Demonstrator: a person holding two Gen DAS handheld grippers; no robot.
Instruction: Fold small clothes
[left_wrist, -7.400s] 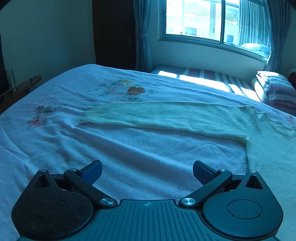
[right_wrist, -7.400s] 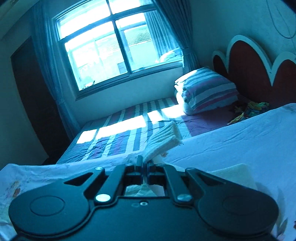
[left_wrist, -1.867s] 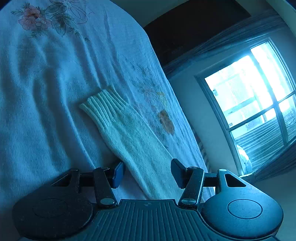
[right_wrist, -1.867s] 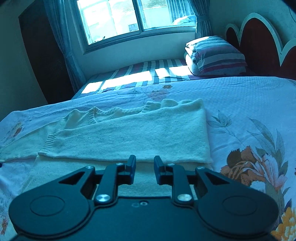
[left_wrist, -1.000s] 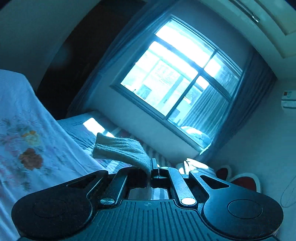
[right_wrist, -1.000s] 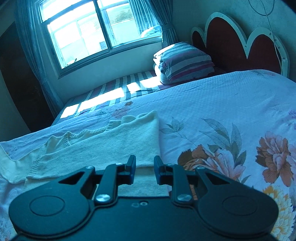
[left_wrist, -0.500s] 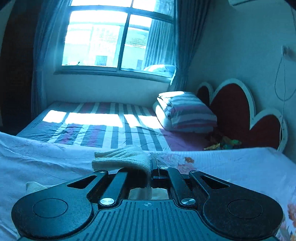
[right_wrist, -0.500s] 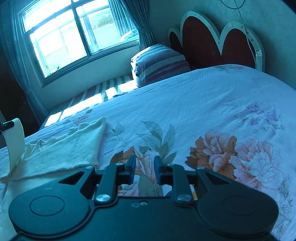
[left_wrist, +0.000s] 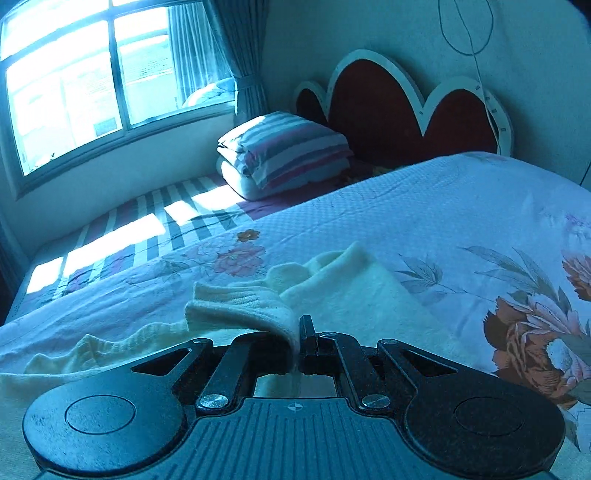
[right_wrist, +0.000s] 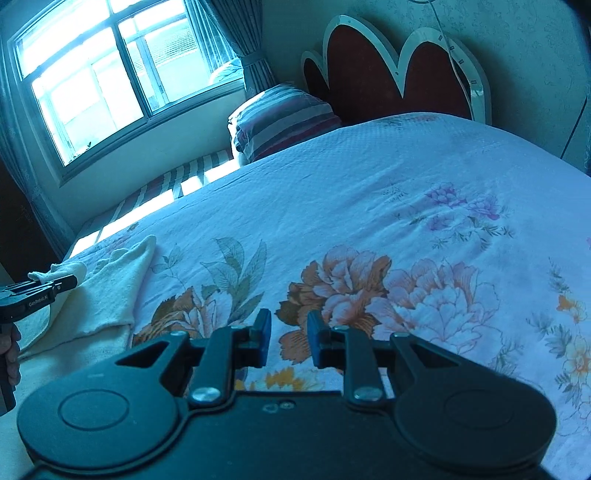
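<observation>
Since the earlier pictures the left gripper (left_wrist: 300, 334) has carried the sweater's ribbed cuff (left_wrist: 236, 306) from the far left of the bed across to the garment's body, and the right gripper (right_wrist: 289, 334) has swung away rightward over the floral bedspread (right_wrist: 424, 206). The left tongs are clamped together on the cuff, which folds over the left finger. The cream sweater (left_wrist: 343, 291) lies on the near left part of the bedspread, its other sleeve already folded across the body. The right tongs stand slightly apart with nothing between them, above an orange printed flower. In the right wrist view the left gripper (right_wrist: 64, 282) shows at the left edge, a hand (right_wrist: 11, 354) below it. A striped pillow (left_wrist: 284, 151) sits far off by the red headboard (left_wrist: 402, 110), beneath the window (left_wrist: 92, 81).
</observation>
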